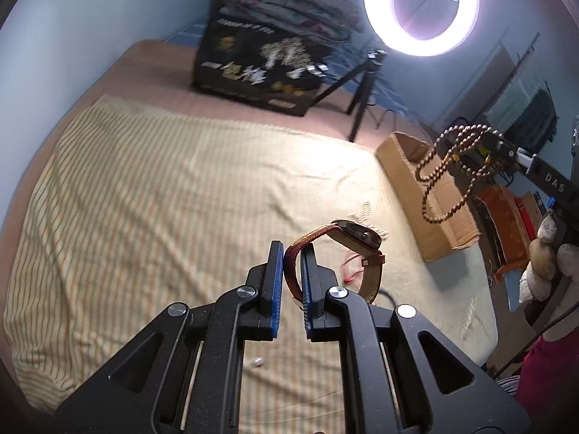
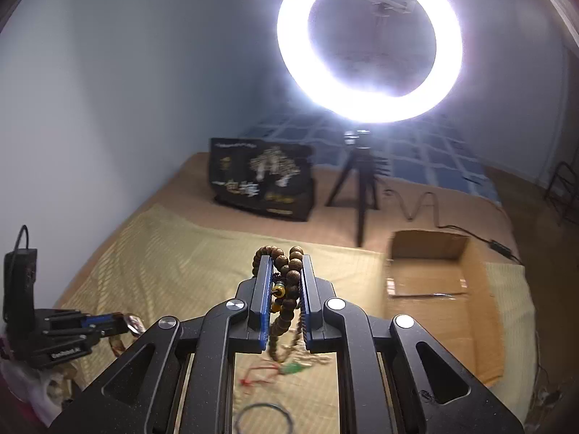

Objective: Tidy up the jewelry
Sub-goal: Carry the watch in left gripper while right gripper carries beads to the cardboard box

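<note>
Left wrist view, lower centre: left gripper pinched nearly closed on the red strap of a wristwatch — watch case hanging clear to the right of the blue pads, lifted off the striped cloth. Small pale bead loose on the cloth between the gripper arms; a blurred red cord just beyond the watch. Further right, an open cardboard box at the cloth's edge, and at right of frame the right gripper holding a wooden bead strand that dangles in loops above the box. Right wrist view, lower left: left gripper with the watch at its tip. Centre: right gripper closed tight on the bead strand, beads bunched between the pads and trailing below. Under it, blurred: red cord, something green, a dark ring. Right of centre: cardboard box, apparently empty. Judged step — both pieces picked up, carry to the box under way. Next move likely calls for bringing each gripper over the box opening, lowering, then opening the jaws so strand and watch drop inside rather than snag on the rim.
</note>
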Available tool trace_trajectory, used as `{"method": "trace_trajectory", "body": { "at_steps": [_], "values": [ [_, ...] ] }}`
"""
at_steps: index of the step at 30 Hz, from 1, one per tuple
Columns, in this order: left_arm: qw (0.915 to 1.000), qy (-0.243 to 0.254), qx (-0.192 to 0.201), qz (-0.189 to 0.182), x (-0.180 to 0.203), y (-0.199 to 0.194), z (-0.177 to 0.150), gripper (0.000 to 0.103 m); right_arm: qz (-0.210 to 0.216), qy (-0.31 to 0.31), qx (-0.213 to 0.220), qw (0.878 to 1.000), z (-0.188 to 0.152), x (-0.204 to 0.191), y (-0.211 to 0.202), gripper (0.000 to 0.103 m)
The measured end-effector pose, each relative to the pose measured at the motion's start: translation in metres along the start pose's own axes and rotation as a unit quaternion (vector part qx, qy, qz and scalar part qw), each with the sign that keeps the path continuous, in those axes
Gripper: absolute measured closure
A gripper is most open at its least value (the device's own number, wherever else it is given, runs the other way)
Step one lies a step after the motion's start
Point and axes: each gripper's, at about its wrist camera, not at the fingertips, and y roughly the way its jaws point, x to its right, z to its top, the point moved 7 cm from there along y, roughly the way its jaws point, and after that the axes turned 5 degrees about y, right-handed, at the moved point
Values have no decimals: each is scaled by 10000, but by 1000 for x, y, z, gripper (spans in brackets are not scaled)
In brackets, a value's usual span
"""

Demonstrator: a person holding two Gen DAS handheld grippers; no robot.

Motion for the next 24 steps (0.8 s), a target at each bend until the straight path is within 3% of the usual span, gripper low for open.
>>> {"method": "trace_trajectory", "body": {
  "at_steps": [12, 24],
  "values": [
    [9961, 790, 45, -388, 101, 40, 56, 96, -710, 605, 170, 9955, -8, 105, -29, 91],
    [9927, 1094, -73, -505, 181, 122, 101, 96, -1181, 1080, -241, 9868, -38, 181, -2, 91]
  ]
}}
